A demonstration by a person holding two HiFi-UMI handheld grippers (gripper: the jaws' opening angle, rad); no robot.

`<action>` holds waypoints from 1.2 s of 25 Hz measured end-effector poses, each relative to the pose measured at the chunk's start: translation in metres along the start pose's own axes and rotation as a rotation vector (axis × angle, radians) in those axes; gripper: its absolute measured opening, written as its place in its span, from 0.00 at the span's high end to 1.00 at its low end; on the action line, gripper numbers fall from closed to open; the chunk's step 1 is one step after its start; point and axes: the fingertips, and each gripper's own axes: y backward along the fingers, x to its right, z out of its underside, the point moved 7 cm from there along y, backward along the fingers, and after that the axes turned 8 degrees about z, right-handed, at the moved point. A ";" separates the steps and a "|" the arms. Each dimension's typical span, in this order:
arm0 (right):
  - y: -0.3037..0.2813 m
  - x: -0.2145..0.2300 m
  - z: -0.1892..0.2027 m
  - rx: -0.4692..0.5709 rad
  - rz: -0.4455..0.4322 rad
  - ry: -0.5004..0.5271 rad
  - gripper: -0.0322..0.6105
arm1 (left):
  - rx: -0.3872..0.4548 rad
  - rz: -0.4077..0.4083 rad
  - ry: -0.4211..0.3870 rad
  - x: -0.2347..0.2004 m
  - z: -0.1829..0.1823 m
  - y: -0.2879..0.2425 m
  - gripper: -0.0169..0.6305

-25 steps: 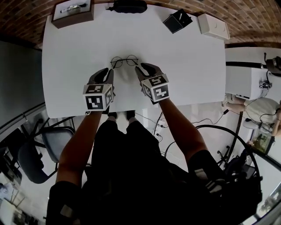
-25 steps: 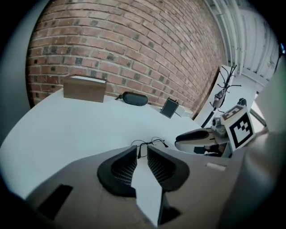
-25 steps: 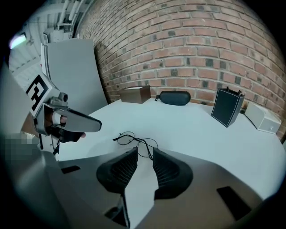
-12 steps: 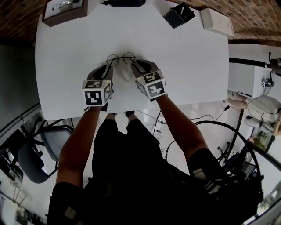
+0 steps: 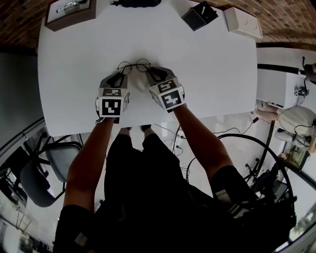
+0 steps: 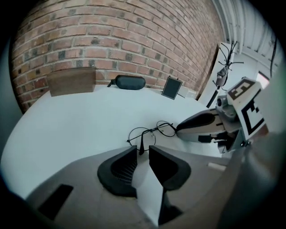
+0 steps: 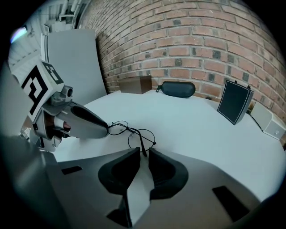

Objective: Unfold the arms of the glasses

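Observation:
Thin round wire-rimmed glasses (image 5: 133, 65) lie on the white table (image 5: 74, 84), lenses away from me and both arms pointing back toward me. My left gripper (image 5: 119, 78) is at the left arm; in the left gripper view the glasses (image 6: 152, 130) lie just ahead and the arm's dark tip (image 6: 141, 147) sits in the gap between the fingers, untouched. My right gripper (image 5: 153, 74) is at the right arm, its jaws closing. In the right gripper view the glasses (image 7: 134, 134) show their arm tip (image 7: 143, 151) between the fingers, with a gap still showing.
Along the table's far edge stand a brown box (image 5: 69, 12), a dark glasses case (image 5: 136, 3), a small black panel (image 5: 198, 16) and a white box (image 5: 243, 23). A brick wall rises behind them. A chair (image 5: 59, 158) is at the lower left.
Both grippers have come down and forward until their jaws sit around the ends of the glasses' arms. The glasses lie where they were.

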 end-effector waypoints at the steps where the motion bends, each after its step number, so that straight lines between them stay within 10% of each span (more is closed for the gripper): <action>1: 0.000 -0.001 -0.001 0.003 0.002 0.008 0.86 | -0.004 -0.014 -0.017 0.001 0.001 -0.001 0.84; 30: 0.048 -0.025 -0.016 0.137 0.003 0.108 0.91 | 0.030 0.061 0.096 0.027 -0.012 0.025 0.92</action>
